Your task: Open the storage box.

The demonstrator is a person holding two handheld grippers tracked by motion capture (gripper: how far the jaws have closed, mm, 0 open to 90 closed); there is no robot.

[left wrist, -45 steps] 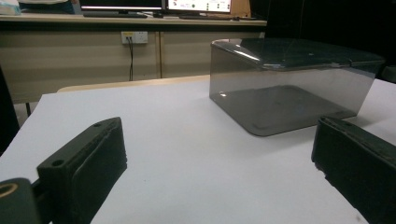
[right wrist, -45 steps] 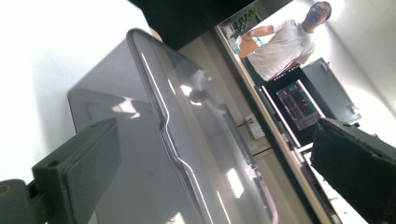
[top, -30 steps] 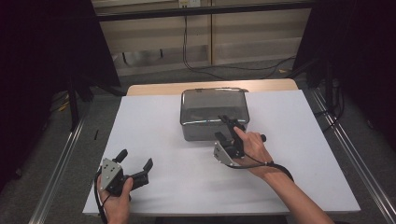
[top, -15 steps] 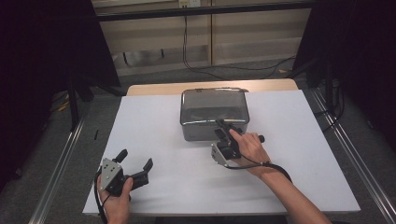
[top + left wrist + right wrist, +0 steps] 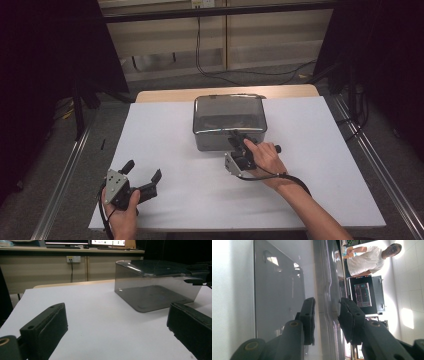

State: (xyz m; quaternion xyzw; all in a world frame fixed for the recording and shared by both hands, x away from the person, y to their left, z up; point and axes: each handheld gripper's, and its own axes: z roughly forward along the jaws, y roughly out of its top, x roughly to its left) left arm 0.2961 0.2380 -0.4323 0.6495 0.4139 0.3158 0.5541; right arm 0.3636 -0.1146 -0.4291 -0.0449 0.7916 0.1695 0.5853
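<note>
Nearest to me, my left gripper rests low at the near left of the white table, held in my left hand. Its jaws stand spread wide with nothing between them; in the left gripper view they frame bare table, and the box sits well apart beyond them.

Farther in, my right hand carries the right gripper up against the near edge of the smoky transparent box. Its jaws have just been closing. In the right gripper view the lid's rim runs through the gap between them, one jaw against the box's wall, the other over the lid; I cannot tell whether the pads already press on it.

The box stands around the middle of the table, toward its far side, lid on.
</note>
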